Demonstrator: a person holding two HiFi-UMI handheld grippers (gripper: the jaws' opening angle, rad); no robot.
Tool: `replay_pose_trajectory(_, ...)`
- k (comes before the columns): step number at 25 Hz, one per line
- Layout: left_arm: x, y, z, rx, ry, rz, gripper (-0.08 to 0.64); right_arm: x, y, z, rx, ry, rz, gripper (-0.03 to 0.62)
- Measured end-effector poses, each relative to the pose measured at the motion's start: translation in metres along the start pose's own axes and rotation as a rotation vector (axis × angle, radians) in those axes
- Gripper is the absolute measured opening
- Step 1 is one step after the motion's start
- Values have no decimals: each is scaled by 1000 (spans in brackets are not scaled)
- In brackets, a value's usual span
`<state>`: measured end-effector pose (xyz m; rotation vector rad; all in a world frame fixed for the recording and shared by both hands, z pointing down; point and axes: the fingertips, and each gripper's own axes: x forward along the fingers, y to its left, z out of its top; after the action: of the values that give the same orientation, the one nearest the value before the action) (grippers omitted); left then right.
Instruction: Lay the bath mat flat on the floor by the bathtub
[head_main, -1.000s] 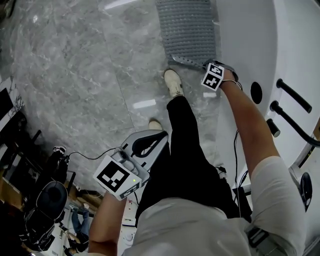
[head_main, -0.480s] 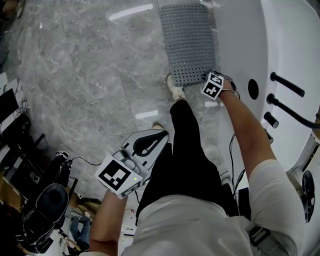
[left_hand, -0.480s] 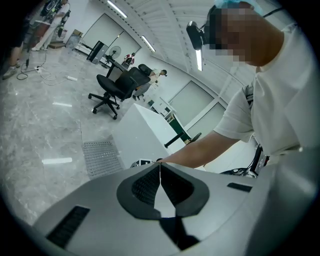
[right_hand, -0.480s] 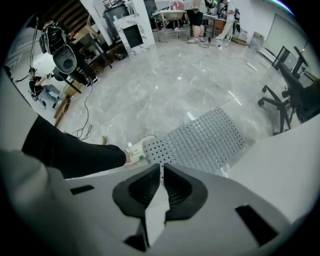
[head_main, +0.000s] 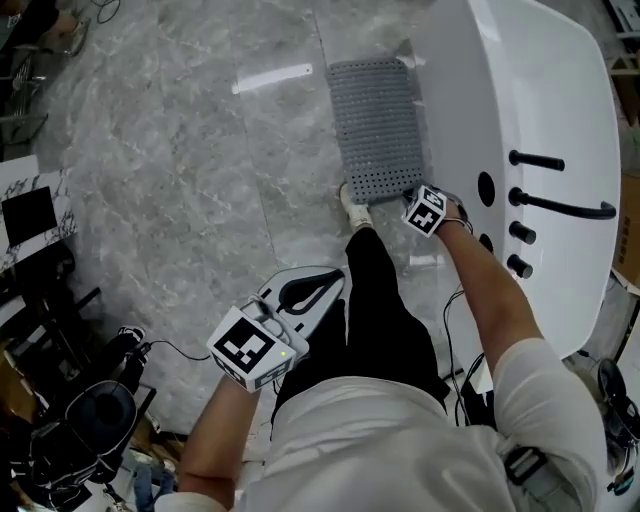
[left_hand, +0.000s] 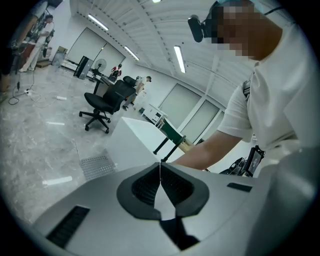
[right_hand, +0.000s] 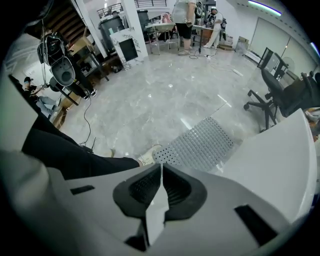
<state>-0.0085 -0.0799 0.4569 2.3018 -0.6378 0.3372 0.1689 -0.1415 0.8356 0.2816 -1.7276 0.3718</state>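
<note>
Item: bath mat (head_main: 378, 125), grey, perforated, upper centre of head view, lying flat on floor (head_main: 180, 180) right beside bathtub (head_main: 540, 100). R gripper (right_hand: 161, 172): jaws pressed together, nothing btwn, near mat's lower edge. L gripper (left_hand: 160, 170): jaws together, empty, lower centre. Step: laying looks done; next, if anything, check edges sit flat

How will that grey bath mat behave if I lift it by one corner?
Probably floppy: the bath mat is thin and lies flush on the floor, so it should drape. Its holed, rubbery-looking surface likely grips rather than slides.
</note>
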Motion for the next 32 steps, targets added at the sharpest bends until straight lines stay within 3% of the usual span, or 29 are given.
replay_pose_trajectory(6, -37, -37, 11, 92, -30, -15, 18, -69, 44, 9, 98, -89, -23, 21)
replay_pose_trajectory(13, -83, -72, 13, 144, -63, -22, 18, -153, 90, 31, 213, -239, -58, 18)
replay_pose_trajectory(23, -119, -117, 6, 233, -116, -17, 18, -270, 164, 53, 252, -471, -74, 11)
replay_pose_trajectory(28, -131, -136, 3, 260, -132, -13, 18, -334, 195, 56, 327, -623, -70, 11)
replay_pose_trajectory(32, -142, -144, -3, 281, -136, 10, 18, -367, 224, 61, 319, -698, -67, 9)
